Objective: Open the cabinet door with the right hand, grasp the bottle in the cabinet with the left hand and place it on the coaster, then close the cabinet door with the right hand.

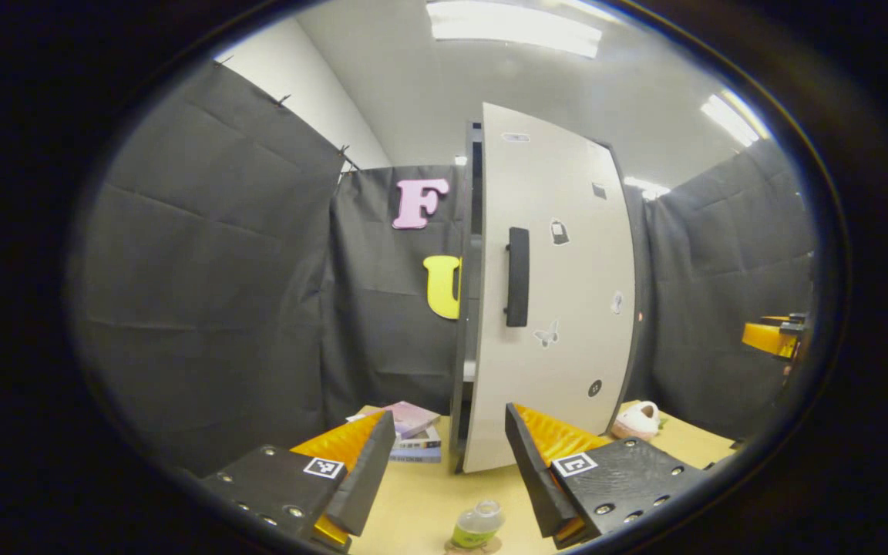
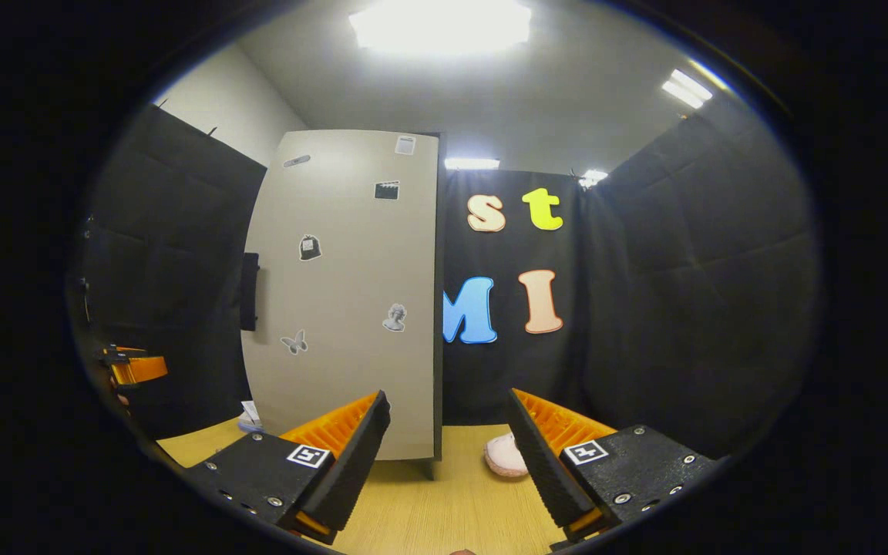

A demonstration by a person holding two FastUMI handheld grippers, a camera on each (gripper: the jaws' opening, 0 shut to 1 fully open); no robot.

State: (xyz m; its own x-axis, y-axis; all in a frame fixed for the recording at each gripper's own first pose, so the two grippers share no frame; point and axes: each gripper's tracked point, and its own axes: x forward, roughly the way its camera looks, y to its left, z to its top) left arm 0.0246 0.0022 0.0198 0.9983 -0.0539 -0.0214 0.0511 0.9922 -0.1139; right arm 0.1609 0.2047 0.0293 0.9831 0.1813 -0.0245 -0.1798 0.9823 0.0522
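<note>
Pale cabinet door (image 1: pixel 560 293) nearly shut, bottle (image 1: pixel 478 524) already out on its coaster (image 1: pixel 473 546).

Both my grippers are spread and hold nothing: my left gripper (image 1: pixel 450 470) hovers above the bottle on the near surface (image 1: pixel 421 501), my right gripper (image 2: pixel 450 455) faces the door front. That stiff door should swing lightly; I would take its dark handle (image 1: pixel 517 276) at mid-height, or push flat beside it.
</note>
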